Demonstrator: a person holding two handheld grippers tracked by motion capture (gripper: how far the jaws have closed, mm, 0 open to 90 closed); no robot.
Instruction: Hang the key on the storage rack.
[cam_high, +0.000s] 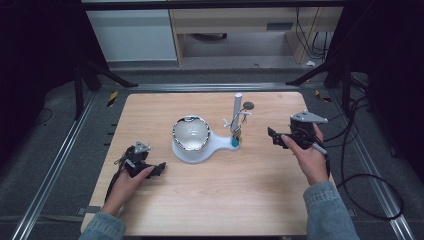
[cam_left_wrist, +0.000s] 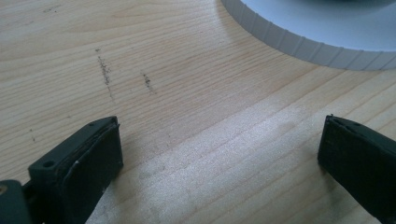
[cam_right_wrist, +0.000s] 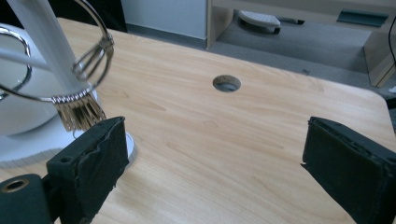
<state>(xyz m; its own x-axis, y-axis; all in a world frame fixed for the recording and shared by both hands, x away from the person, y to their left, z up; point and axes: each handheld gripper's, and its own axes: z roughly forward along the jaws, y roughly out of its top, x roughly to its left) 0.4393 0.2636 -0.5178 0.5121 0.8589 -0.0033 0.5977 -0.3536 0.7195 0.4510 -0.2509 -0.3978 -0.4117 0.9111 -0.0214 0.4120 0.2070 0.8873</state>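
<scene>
Seen from above, the left hand (cam_high: 134, 175) rests low on the table (cam_high: 210, 200), forearm reaching in from the near edge, its left gripper (cam_high: 159, 169) pointing across the table with jaws spread wide and nothing between them. The right hand (cam_high: 310, 157) holds the right gripper (cam_high: 272, 136) above the table's right side, jaws parted wide and empty.

Matt pale wood table (cam_high: 210, 195); glossy white plastic stand (cam_high: 216, 144); shiny metal rings (cam_right_wrist: 88, 60).
</scene>
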